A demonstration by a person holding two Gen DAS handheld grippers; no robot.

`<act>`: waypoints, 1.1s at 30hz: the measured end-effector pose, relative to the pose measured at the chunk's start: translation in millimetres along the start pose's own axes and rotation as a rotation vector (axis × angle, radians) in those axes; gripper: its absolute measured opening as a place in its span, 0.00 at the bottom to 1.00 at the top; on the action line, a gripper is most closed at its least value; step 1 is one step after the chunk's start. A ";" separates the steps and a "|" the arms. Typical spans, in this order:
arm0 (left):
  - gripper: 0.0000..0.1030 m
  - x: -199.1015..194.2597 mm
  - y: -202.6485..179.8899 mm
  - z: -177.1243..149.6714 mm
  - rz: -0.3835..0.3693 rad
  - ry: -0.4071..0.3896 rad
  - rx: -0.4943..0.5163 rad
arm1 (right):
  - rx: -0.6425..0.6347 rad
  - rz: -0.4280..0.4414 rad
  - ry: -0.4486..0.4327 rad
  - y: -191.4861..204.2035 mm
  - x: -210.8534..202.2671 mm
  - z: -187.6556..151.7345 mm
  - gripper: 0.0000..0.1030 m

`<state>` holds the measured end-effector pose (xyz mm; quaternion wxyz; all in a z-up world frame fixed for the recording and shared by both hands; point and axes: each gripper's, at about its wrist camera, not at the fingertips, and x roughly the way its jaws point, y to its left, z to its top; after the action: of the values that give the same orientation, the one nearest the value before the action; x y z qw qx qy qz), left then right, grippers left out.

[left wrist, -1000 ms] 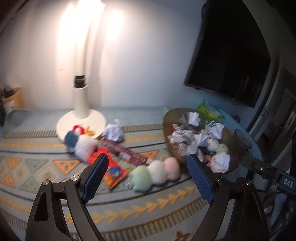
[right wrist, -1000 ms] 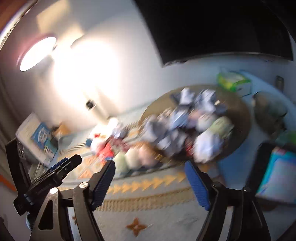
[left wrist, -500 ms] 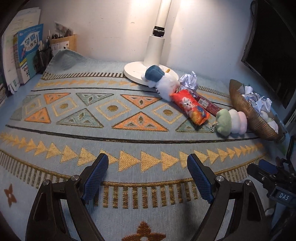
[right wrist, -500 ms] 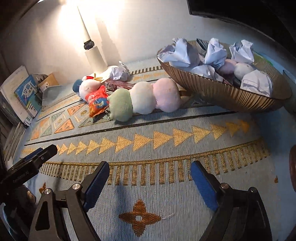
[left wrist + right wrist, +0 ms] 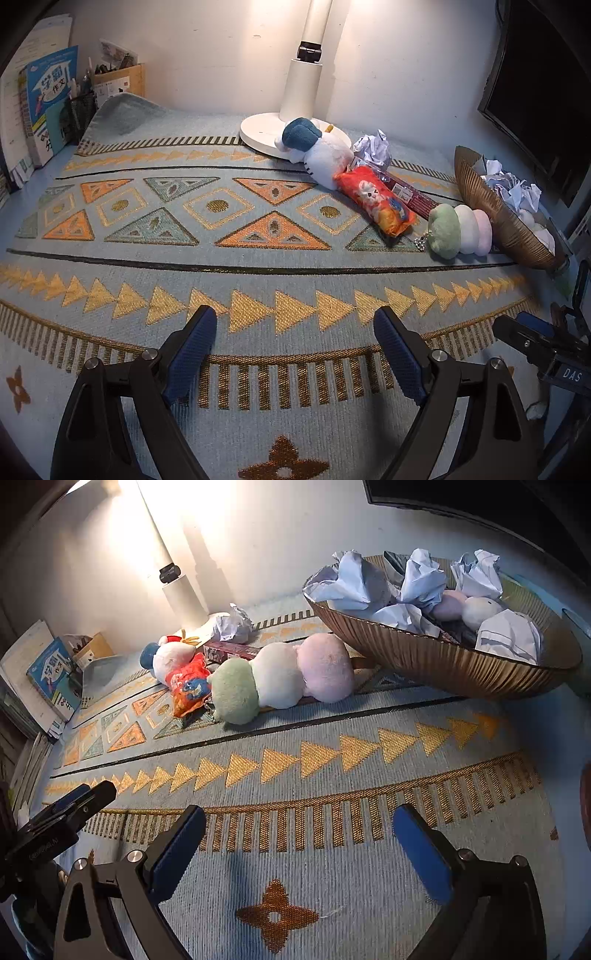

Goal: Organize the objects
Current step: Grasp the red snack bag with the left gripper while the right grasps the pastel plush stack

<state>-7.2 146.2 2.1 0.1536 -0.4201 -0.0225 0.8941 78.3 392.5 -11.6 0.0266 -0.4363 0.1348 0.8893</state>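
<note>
While both grippers' fingers stand apart and empty, right widening, the soft three-ball plush beyond should squash easily; grip its middle.

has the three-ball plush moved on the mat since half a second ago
No. The three-ball plush lies in the same spot beside the brown bowl, above the mat's dark stripe.

Black fingers, blue textured pads

Toys: plush skewer, snack bag ahead of the right fingers
Bowl: ahead-right, paper balls inside (skewer touching)
</note>
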 end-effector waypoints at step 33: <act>0.25 75.5 -56.3 77.3 -0.221 0.079 -0.056 | 0.424 0.028 -0.062 -12.4 50.8 78.1 0.62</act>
<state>-96.7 228.8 5.4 0.2402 -0.4541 -0.0873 0.8535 -11.1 421.4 -8.5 0.1096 -0.3912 0.3241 0.8543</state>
